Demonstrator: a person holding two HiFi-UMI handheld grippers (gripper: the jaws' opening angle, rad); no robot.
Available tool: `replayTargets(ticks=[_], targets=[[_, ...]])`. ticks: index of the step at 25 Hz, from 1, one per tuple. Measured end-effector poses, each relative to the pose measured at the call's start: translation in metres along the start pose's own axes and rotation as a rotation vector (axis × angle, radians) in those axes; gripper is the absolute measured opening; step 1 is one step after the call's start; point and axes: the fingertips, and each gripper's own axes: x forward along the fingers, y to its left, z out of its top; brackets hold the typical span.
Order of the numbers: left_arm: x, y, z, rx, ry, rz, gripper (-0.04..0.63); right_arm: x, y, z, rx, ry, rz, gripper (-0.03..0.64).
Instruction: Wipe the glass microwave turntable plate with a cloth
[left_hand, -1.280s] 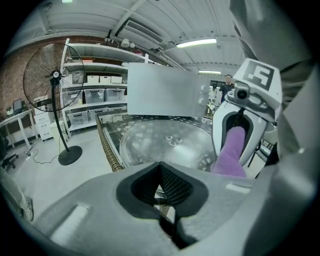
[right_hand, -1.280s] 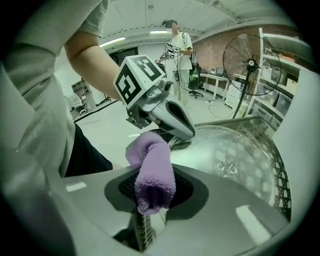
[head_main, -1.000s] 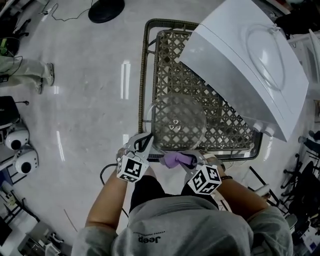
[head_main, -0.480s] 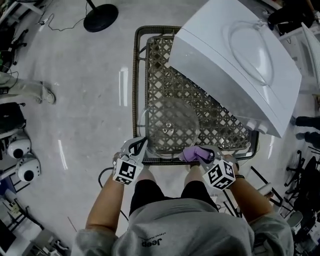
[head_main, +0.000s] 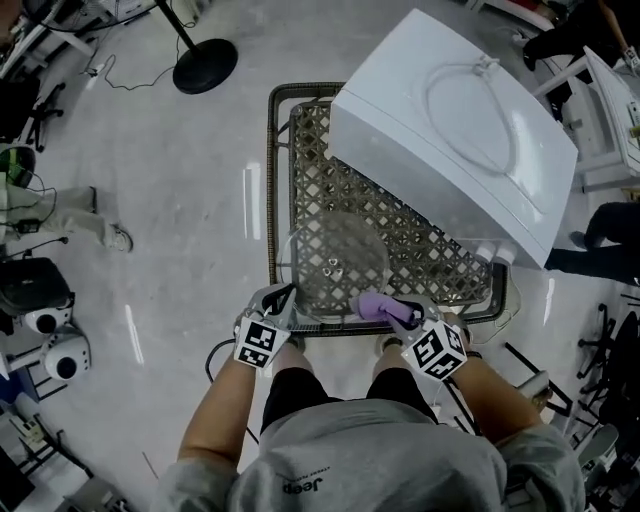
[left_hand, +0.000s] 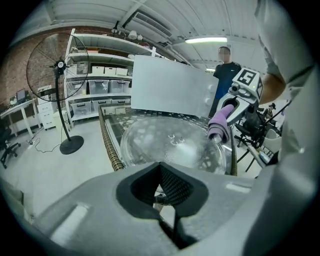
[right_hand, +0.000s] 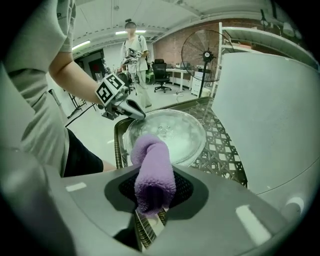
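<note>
The clear glass turntable plate (head_main: 335, 262) lies on a woven wicker table (head_main: 277, 170). My left gripper (head_main: 280, 298) sits at the plate's near left rim, and in the left gripper view the plate (left_hand: 170, 145) runs right into its shut jaws (left_hand: 167, 200). My right gripper (head_main: 405, 312) is shut on a rolled purple cloth (head_main: 374, 303). The cloth's end hangs at the plate's near right rim. In the right gripper view the cloth (right_hand: 152, 170) sticks out over the plate (right_hand: 167, 131), with the left gripper (right_hand: 135, 111) on the far side.
A white microwave (head_main: 450, 130) stands on the far right of the table, close behind the plate. A floor fan's base (head_main: 205, 65) is at the upper left. One person (right_hand: 131, 45) stands farther off, another (left_hand: 225, 75) behind the microwave. Office chairs stand at the right.
The right gripper has carried the cloth rightwards along the plate's near rim and a little onto it. The left gripper stays at the near left rim.
</note>
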Motion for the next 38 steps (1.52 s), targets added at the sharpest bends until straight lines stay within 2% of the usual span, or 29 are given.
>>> replayTargets(ticks=[8,10,12,17,21,24,30,38], targets=[[0.006,0.004,-0.002,-0.034,0.047,0.016,-0.002,-0.025,-0.015,0.025,0.064,-0.086,-0.028,0.101],[0.009,0.007,-0.001,-0.068,0.052,0.021,-0.002,-0.033,-0.024,0.026,0.087,-0.1,-0.039,0.101],[0.011,0.009,0.004,-0.1,0.054,0.015,-0.002,-0.041,-0.032,0.028,0.123,-0.118,-0.048,0.101],[0.007,0.002,0.028,-0.125,0.042,-0.011,0.0,-0.071,-0.044,0.043,0.177,-0.157,-0.084,0.101],[-0.021,-0.007,0.08,-0.116,-0.054,-0.018,0.0,-0.102,-0.058,0.067,0.21,-0.222,-0.116,0.101],[-0.053,-0.009,0.125,-0.085,-0.151,-0.012,0.0,-0.127,-0.069,0.09,0.233,-0.285,-0.139,0.101],[-0.13,-0.009,0.213,-0.071,-0.364,0.008,0.0,-0.185,-0.087,0.144,0.233,-0.413,-0.186,0.101],[-0.199,-0.012,0.277,-0.096,-0.549,0.009,0.0,-0.25,-0.105,0.177,0.23,-0.557,-0.276,0.101]])
